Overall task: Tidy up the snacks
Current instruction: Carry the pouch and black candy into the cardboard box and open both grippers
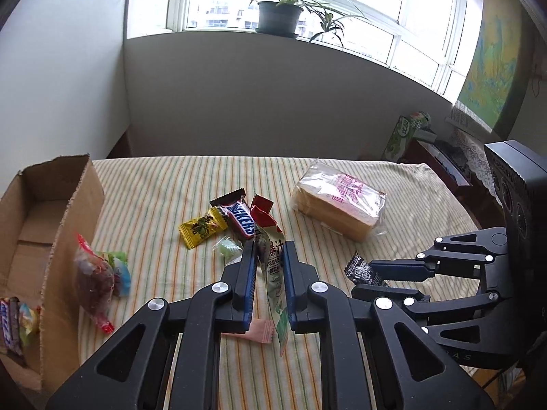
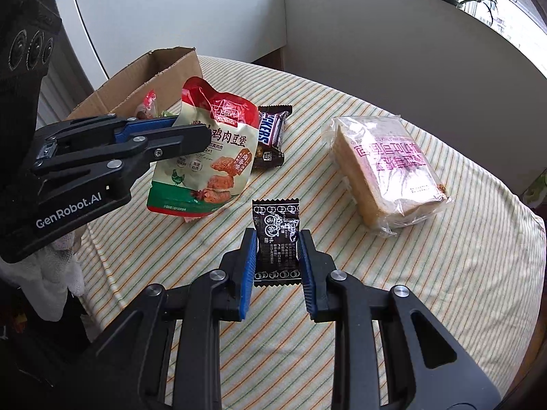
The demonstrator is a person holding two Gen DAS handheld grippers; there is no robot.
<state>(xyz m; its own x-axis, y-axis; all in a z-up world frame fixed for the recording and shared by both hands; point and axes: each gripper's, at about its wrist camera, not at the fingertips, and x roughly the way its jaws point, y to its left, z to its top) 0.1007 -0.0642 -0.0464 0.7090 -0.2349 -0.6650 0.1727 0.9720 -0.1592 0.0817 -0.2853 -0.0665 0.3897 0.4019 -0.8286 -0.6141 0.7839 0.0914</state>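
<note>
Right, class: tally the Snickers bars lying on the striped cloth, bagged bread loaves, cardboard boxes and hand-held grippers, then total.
Brown Snickers bar on striped cloth: 1
Clear-bagged sliced bread loaf: 1
Brown cardboard box: 1
Black hand-held grippers: 2, left hand-held gripper and right hand-held gripper
Total: 5

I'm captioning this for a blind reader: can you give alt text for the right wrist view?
The right claw grips a small black snack packet above a striped tablecloth. At left, the left claw holds a chicken snack pouch near a cardboard box; bagged bread lies at right.
</note>
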